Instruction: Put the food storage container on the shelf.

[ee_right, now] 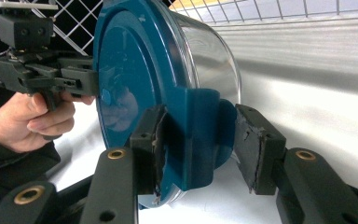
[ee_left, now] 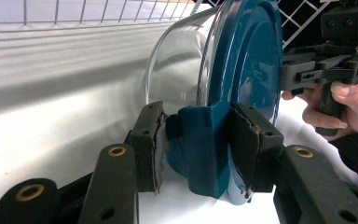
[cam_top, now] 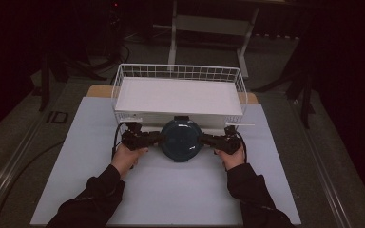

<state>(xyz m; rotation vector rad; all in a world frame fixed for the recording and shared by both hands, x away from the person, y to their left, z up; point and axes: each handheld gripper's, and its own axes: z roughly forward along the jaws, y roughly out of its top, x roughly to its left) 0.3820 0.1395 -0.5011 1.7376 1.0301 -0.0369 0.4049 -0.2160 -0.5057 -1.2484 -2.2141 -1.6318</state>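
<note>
Two grippers pinch opposite latch tabs of the blue-lidded glass container (cam_top: 181, 140) at frame centre: left gripper (cam_top: 156, 138), right gripper (cam_top: 207, 138). Its upper edge sits just beside the white wire basket (cam_top: 123, 83); bare white tabletop (cam_top: 171, 190) spreads across the lower frame.

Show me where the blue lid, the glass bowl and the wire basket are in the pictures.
blue lid (cam_top: 181, 140): high view, middle of its round top.
glass bowl (ee_right: 212, 60): right gripper view, clear side wall behind the lid.
wire basket (cam_top: 178, 72): high view, far rim of the white wire wall.

I see a clear, glossy bowl (ee_left: 177, 60) under a smooth teal plastic lid (ee_left: 247, 60), a white wire basket (cam_top: 178, 72), a matt white mat (cam_top: 171, 185), and worn, rough pads (ee_right: 256, 140).
</note>
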